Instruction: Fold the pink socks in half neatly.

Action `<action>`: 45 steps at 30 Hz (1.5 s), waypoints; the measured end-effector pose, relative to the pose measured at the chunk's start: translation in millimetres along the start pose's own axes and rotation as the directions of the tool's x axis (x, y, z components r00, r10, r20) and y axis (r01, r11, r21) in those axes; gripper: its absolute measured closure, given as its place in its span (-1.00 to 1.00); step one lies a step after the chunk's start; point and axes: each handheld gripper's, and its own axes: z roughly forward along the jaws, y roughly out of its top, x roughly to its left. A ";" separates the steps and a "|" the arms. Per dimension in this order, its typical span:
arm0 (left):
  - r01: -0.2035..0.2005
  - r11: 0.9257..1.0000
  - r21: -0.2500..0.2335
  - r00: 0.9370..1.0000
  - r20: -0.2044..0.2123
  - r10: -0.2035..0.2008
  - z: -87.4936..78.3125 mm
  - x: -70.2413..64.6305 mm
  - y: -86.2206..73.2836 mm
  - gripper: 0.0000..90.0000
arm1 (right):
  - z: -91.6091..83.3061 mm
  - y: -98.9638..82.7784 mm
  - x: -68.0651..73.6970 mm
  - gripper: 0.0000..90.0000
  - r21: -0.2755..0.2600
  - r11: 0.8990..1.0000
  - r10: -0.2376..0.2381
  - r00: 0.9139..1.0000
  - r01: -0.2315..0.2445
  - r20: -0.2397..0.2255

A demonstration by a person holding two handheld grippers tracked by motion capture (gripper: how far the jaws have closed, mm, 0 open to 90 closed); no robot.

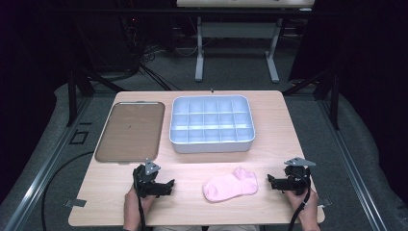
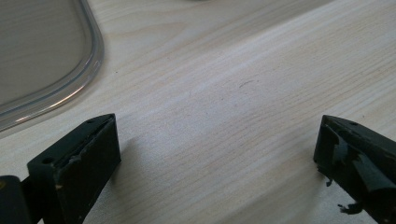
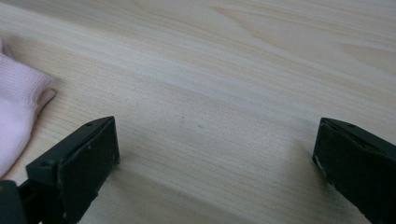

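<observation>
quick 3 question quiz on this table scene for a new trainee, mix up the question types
1. True or false: the pink sock lies inside the divided bin.
2. Which object lies between the left gripper and the right gripper? A) flat tray B) pink sock C) divided bin
3. Fill in: both grippers' jaws stand ____.

Key
1. False: it lies on the table, apart from the bin.
2. B; the flat tray sits left of the bin.
3. Open, with nothing between them.

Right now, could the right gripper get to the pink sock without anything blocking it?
Probably yes. The right gripper rests on the table with its jaws open, pointing toward the sock. Bare wood lies between them, and the left gripper sits on the sock's far side.
</observation>
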 end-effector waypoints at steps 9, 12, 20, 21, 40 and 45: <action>0.001 1.000 -0.001 1.000 -0.002 -0.001 -0.2 -0.4 -0.1 -0.99 | -0.2 0.0 0.1 -1.00 0.002 1.000 -0.001 1.000 0.001 0.001; 0.001 1.000 -0.001 1.000 -0.003 -0.001 -0.3 -0.5 -0.2 -0.99 | -0.3 0.0 0.2 -1.00 0.002 1.000 -0.001 1.000 0.001 0.001; 0.003 1.000 -0.001 1.000 -0.003 -0.003 -0.3 -0.6 -0.2 -0.99 | -0.3 -0.3 1.6 -1.00 -0.004 1.000 0.003 1.000 -0.003 0.012; 0.003 1.000 -0.001 1.000 -0.003 -0.003 -0.3 -0.6 -0.2 -0.99 | -0.2 -0.2 1.4 -1.00 -0.003 1.000 0.005 1.000 -0.005 0.011; 0.004 1.000 -0.001 1.000 -0.003 -0.004 -0.3 -0.6 -0.1 -0.99 | -8.1 1.8 4.5 -0.95 -0.008 1.000 -0.006 0.999 0.006 -0.048; 0.004 1.000 -0.001 1.000 -0.003 -0.004 -0.3 -0.7 -0.2 -0.99 | -20.6 7.1 15.6 -0.99 -0.014 1.000 -0.027 0.996 0.026 -0.080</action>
